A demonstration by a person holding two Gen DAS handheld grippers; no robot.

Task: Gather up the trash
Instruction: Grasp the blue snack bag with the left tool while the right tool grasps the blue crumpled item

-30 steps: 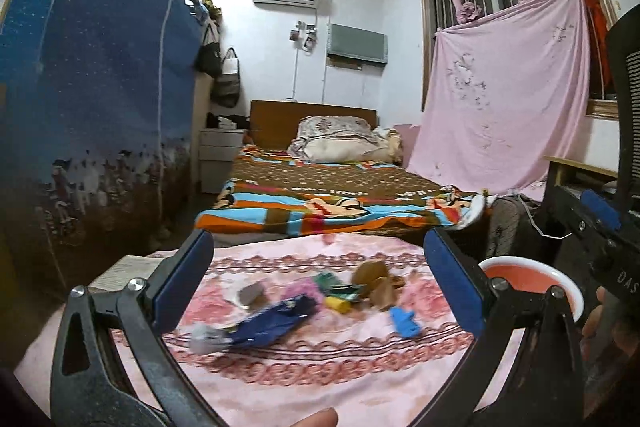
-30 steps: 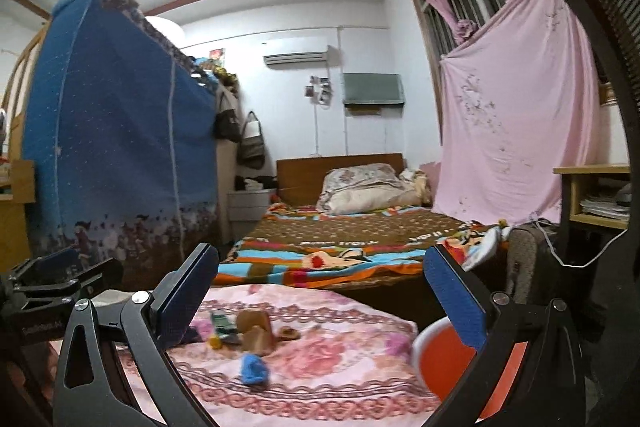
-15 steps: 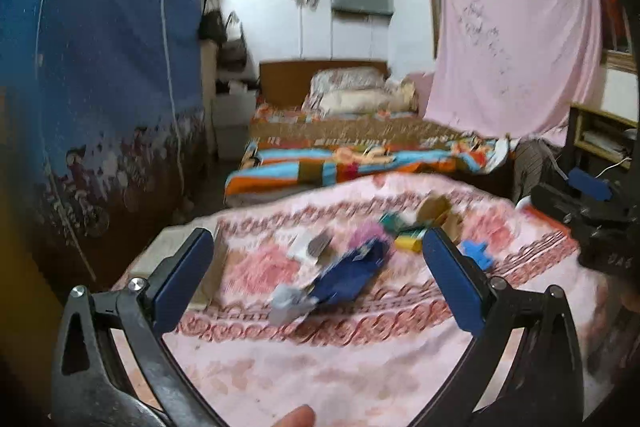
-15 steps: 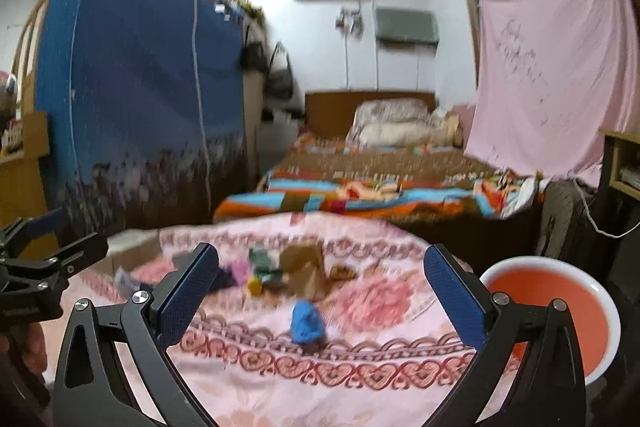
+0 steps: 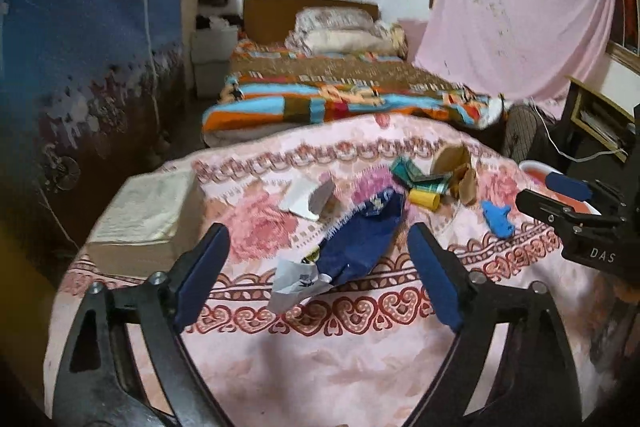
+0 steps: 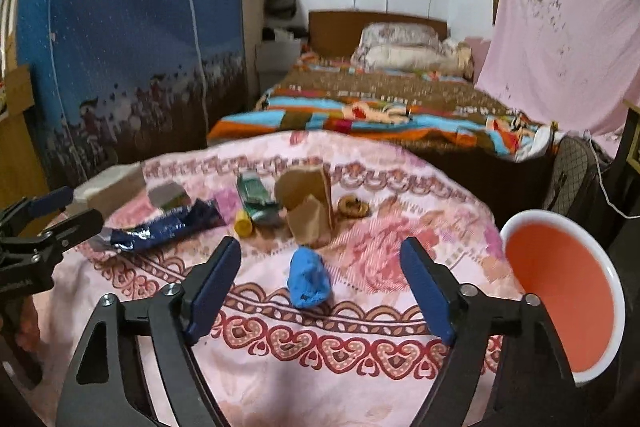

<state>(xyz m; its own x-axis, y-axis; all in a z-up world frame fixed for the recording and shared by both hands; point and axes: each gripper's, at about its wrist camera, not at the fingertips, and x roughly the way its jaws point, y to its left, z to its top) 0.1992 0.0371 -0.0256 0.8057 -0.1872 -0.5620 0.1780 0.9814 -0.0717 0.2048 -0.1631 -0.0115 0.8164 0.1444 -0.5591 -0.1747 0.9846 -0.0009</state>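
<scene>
Nothing looks collected yet: every scrap lies out on the pink flowered cloth of the table (image 6: 360, 367), and the orange basin (image 6: 560, 303) at the table's 3 o'clock edge, likely where the trash goes, shows an empty inside. The whole job appears to be still ahead.

Nearest the right hand-held gripper (image 6: 320, 291) is a crumpled blue wad (image 6: 310, 279), lying on the cloth in line with the gap between the jaws, at 12 o'clock from them. The jaws have just been closing from full width but stand well apart, gripping nothing and touching nothing. The wad is the likely first pick.

The left hand-held gripper (image 5: 318, 275) has likewise just been narrowing. Its pads hover clear of the cloth and hold nothing, and the dark blue wrapper (image 5: 360, 247) with its torn white end lies on the cloth in line with the gap, not pinched.

Farther out, at 12 to 1 o'clock from the wad, sit a yellow cap (image 6: 244, 227), a green packet (image 6: 256, 199), torn brown cardboard (image 6: 308, 211) and a small brown ring-shaped scrap (image 6: 352, 207). A white-and-grey paper scrap (image 5: 310, 197) lies beyond the wrapper, and a pale flat box (image 5: 148, 223) sits at the table's 9 o'clock side. The bed (image 6: 380, 107) lies beyond.
</scene>
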